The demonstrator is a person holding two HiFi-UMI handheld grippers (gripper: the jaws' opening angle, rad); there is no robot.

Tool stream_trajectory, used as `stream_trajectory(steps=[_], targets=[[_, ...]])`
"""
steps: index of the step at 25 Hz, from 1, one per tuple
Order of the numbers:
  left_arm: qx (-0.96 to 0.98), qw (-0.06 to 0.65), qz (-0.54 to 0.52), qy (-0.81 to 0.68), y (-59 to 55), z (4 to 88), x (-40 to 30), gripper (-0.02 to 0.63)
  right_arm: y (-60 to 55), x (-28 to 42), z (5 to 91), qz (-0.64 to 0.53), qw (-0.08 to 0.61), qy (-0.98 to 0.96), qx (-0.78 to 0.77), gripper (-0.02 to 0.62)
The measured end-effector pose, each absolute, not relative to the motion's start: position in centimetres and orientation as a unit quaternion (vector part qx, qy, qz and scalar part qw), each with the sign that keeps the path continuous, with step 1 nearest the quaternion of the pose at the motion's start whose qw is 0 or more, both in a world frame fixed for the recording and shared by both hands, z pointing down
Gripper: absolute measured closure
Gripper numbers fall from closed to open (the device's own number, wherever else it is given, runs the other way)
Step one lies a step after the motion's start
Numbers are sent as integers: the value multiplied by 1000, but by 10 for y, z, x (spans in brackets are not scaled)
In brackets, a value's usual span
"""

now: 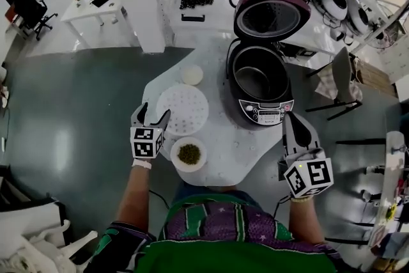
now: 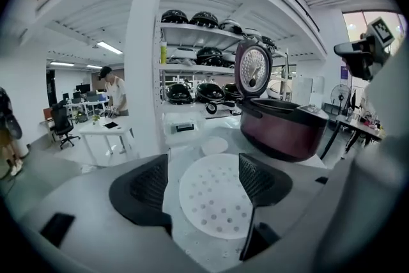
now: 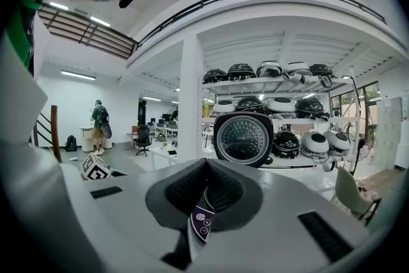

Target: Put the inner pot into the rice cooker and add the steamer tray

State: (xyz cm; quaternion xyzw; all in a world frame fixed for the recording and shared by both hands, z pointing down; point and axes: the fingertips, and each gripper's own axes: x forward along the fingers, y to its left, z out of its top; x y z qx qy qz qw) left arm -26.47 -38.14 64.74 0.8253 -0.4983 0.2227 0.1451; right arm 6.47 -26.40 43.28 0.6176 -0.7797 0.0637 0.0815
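Black-padded left gripper: jaws spread, empty, by left edge of steamer tray, aimed across it, probably for pickup. Tray flat on table. Inner pot seated in open rice cooker; tray remains. Right gripper closed, empty, parked beside cooker front.

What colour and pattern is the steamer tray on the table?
White, dotted with small round holes; the steamer tray shows best in the left gripper view.
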Motion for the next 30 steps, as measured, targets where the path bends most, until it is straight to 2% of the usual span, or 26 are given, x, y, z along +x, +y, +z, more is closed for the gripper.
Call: stream_trajectory(steps=[18,26,30], targets=[[772,238,274,-522,-412,763,-278,247,-278,74,464,91,123,-777,610,589],[754,264,277,-533,-421,784,-288,250,-276,69,470,95,137,-781,602,589],[746,265,280,-543,-424,785,-293,296,-275,70,468,93,141,-781,601,589]])
